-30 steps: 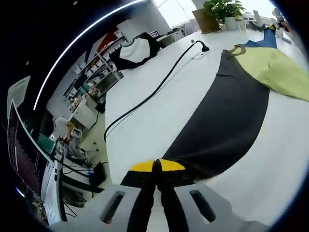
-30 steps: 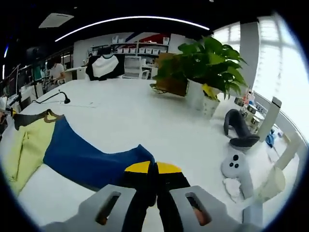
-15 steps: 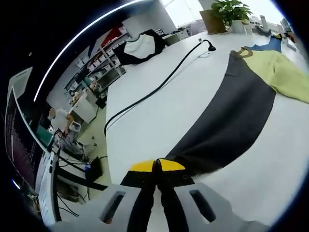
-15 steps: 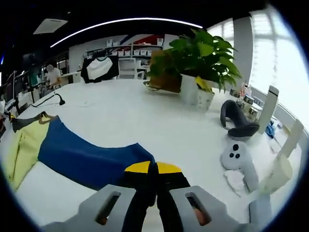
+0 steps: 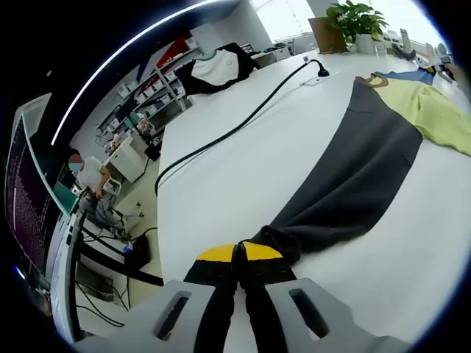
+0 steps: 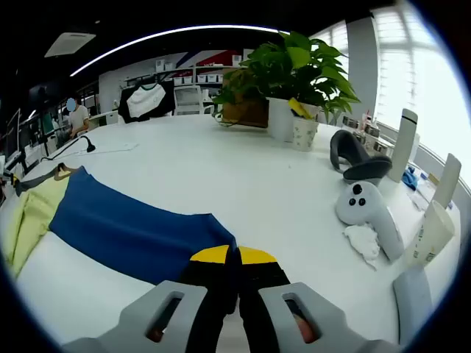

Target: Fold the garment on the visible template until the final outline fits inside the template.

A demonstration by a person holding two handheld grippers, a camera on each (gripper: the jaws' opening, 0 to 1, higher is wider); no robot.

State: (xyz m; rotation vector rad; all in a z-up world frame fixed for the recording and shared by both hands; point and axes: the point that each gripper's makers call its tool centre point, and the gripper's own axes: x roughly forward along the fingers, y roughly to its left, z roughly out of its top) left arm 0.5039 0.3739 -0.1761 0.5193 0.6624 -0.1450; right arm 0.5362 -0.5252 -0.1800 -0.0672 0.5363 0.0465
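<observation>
Stretching across a smooth white table [image 5: 221, 198], a three-coloured garment is pinched at both sleeve ends. In the left gripper view, the left gripper [image 5: 240, 254] is closed on the bunched cuff of the dark grey sleeve [image 5: 360, 176], its yellow-tipped jaws pressed together. Compared with a second ago, the sleeve is seen drawn narrower and straighter, and the cuff is gathered into a soft fold at the jaws where it lay flat before. The matte, wrinkle-free cloth runs up to a pale yellow-green body panel [image 5: 434, 114]. A thin black cable [image 5: 228, 136] curves over the table beside it, well apart from the cloth.

In the right gripper view, the right gripper [image 6: 238, 255] is likewise clamped shut on the end of the blue sleeve [image 6: 125, 228], which is seen broader and nearer than a second ago. The yellow-green panel [image 6: 22, 220] adjoins it at the far left. A leafy potted plant [image 6: 291, 70] is seen farther back on the table, and a rounded white controller [image 6: 364, 209] is seen to the right.
</observation>
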